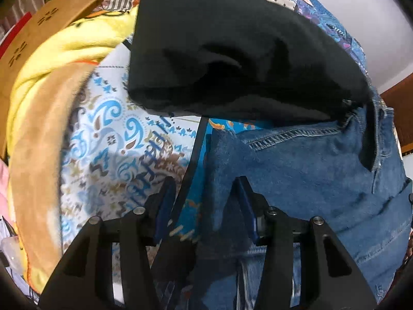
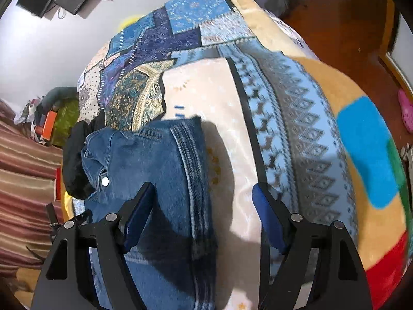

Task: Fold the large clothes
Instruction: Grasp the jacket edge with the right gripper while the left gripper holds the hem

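Note:
Blue denim jeans (image 1: pixel 304 170) lie folded on the patterned bedspread (image 1: pixel 113 134); they also show in the right wrist view (image 2: pixel 155 165) with a metal button. A black garment (image 1: pixel 227 51) lies on the bed beyond the jeans, partly over their far edge, and shows in the right wrist view (image 2: pixel 74 160) at the left. My left gripper (image 1: pixel 206 183) is open just above the jeans' left edge, holding nothing. My right gripper (image 2: pixel 204 188) is open wide above the jeans' right edge and the cream bedspread (image 2: pixel 227 129).
A yellow and tan blanket (image 1: pixel 51 98) is bunched at the left by a brown cardboard box (image 1: pixel 49 23). A bright colour-block blanket (image 2: pixel 366 149) covers the bed's right side. Wooden floor (image 2: pixel 343 20) lies beyond. Striped fabric (image 2: pixel 23 180) sits left.

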A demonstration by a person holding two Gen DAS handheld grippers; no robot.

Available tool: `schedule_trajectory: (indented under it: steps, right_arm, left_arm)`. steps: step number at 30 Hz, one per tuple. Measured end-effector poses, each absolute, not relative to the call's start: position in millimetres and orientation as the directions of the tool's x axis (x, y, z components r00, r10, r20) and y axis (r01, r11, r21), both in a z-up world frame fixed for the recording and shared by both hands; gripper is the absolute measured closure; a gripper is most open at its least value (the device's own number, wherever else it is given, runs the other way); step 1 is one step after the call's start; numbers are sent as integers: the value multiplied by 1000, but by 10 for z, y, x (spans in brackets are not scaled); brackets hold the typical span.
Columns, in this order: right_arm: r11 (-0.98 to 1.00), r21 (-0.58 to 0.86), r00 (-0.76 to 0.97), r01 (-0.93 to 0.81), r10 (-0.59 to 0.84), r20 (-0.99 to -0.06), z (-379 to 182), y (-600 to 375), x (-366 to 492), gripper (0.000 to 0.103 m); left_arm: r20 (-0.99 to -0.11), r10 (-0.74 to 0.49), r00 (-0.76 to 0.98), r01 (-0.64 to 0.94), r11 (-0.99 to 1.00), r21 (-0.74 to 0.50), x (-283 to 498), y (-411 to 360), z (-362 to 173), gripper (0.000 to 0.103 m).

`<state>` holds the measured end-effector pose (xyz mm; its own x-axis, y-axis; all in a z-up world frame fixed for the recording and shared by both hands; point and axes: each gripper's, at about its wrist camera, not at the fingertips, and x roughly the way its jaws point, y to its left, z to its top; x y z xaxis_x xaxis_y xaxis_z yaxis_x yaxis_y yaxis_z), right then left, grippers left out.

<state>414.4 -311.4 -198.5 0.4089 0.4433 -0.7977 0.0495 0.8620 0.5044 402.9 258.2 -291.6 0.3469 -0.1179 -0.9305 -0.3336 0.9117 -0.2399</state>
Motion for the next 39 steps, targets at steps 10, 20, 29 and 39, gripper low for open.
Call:
schedule_trajectory:
  steps: [10,20,29,39]
  right_arm:
    - [779,626,379,27,572,-728,-2149,-2930,4300,91]
    - [836,531,538,-135,512,-670,-1258,-2805,4057,96]
    - [869,429,621,-248,482,-618,-587,-2680,4080,96]
    - [921,338,669,-196,377,-641,-566,-2761,4668,96]
  left_arm:
    - [-923,-26,385,-268,953,-138,4268,2250,-2858,85]
    - [-855,-11,518,-155,982,-107,4079,1643,-1996,98]
    - [-723,-44,690,-67,990,-125,3927,1556,-1022,98]
    - [-708,-10,706,-77,993,-91,4530,1595,-943,98]
